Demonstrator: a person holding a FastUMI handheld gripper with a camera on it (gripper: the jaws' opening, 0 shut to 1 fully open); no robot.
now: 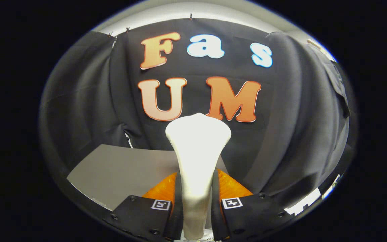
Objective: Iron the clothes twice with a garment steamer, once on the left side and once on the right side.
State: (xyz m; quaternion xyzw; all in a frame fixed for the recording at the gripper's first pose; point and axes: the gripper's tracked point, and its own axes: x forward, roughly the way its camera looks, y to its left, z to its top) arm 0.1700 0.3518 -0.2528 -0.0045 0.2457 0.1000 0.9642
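I am holding the steamer up in the booth.

My gripper (196, 201) is closed tight on the white garment steamer (197, 158), with one finger pressing on each side of its handle. Its wide head sticks up past my fingers, toward the black cloth wall (79, 101). A gray table (119, 171) sits low, on the left.
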